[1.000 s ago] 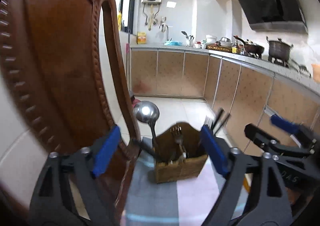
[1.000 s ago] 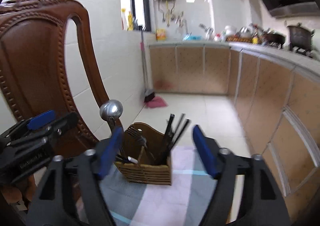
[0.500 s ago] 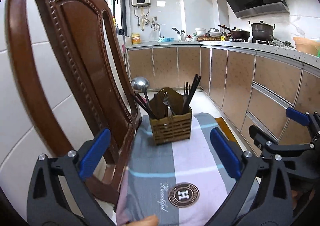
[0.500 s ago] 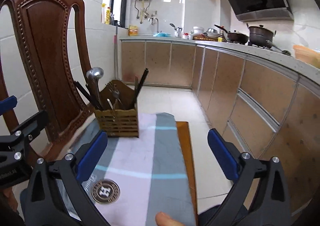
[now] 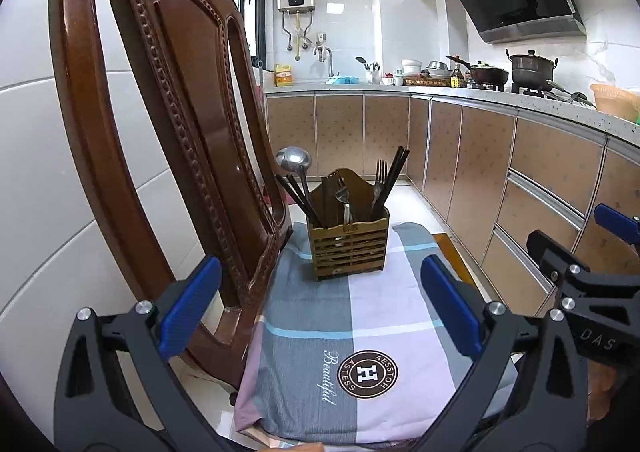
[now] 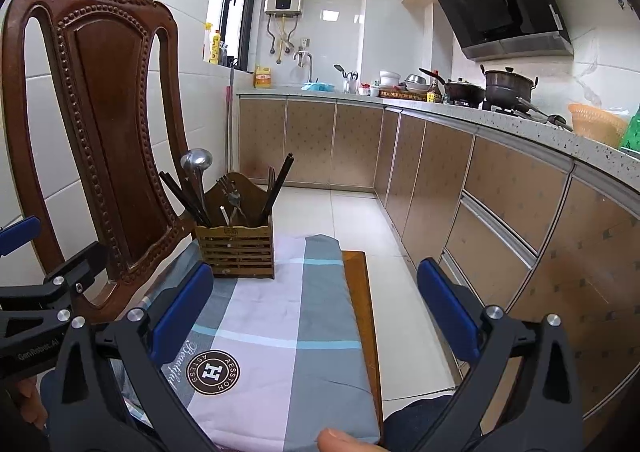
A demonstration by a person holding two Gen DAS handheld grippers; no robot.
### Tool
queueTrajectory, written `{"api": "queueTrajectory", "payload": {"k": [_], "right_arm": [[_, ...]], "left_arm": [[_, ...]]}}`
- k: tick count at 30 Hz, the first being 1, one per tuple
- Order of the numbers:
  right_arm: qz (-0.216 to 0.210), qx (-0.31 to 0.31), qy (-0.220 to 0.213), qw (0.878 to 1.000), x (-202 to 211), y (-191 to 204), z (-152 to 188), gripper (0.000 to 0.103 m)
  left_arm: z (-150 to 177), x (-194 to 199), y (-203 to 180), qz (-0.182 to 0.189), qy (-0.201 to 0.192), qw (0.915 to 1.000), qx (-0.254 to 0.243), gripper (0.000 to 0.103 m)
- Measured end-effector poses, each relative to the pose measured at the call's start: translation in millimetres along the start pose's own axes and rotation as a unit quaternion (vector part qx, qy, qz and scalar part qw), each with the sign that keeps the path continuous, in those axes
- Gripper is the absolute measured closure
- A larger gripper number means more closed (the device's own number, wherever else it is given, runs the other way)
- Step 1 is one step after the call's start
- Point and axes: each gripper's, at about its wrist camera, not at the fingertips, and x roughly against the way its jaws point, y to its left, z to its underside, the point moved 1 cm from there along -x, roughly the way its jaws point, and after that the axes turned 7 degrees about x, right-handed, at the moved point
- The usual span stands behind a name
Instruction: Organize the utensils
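Left claw (image 5: 320, 308) & right claw (image 6: 316, 312) both wide open, holding nothing; slatted wooden utensil caddy (image 5: 349, 246) w/ cutlery sits ahead on checked grey-pink cloth (image 5: 360, 316).

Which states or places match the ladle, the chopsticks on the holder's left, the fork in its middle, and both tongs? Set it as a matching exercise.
Things:
1. ladle
2. left chopsticks
3. middle fork
4. left tongs and right tongs

States:
A. open, holding nothing
B. dark sticks leaning toward the chair
C. tines up, in the utensil holder
D. shiny bowl up, tallest on the left side

Pairs: 1-D, 2-B, 3-C, 4-A
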Motion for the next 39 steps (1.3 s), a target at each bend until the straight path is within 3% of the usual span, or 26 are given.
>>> {"api": "queueTrajectory", "payload": {"k": [39], "right_arm": [[-0.006, 0.001, -0.010, 1.000, 6.2, 0.4, -4.9, 0.003]], "left_arm": [[-5.6, 5.4, 4.4, 0.005, -0.004, 1.0000, 0.004, 0.004]]}}
